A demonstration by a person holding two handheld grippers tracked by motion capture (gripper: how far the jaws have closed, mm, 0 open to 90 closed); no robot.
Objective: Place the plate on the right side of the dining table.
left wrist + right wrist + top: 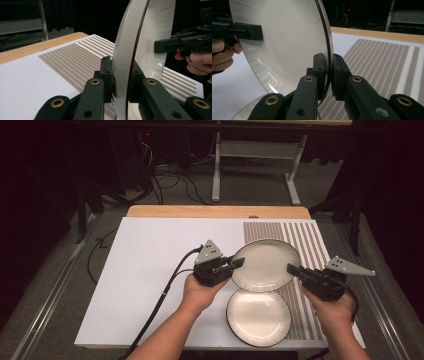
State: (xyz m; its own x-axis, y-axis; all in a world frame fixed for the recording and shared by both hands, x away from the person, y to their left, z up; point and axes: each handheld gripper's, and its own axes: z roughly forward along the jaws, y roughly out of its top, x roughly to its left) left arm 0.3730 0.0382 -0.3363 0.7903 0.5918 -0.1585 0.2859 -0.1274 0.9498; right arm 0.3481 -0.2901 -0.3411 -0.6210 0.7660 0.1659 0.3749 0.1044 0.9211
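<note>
A white plate with a dark rim (265,265) hangs above the table, held by both grippers. My left gripper (239,263) is shut on its left rim, and my right gripper (291,268) is shut on its right rim. In the left gripper view the plate (125,50) stands edge-on between the pads, with the other gripper (160,46) at its far side. In the right gripper view the plate (287,37) fills the left, clamped at its rim. A second, similar plate (258,317) lies flat on the table below, near the front edge.
The white table mat (150,270) has a brown striped section (305,235) at the right, under the lifted plate. A wooden table edge (215,211) runs along the back. Cables trail on the floor beyond.
</note>
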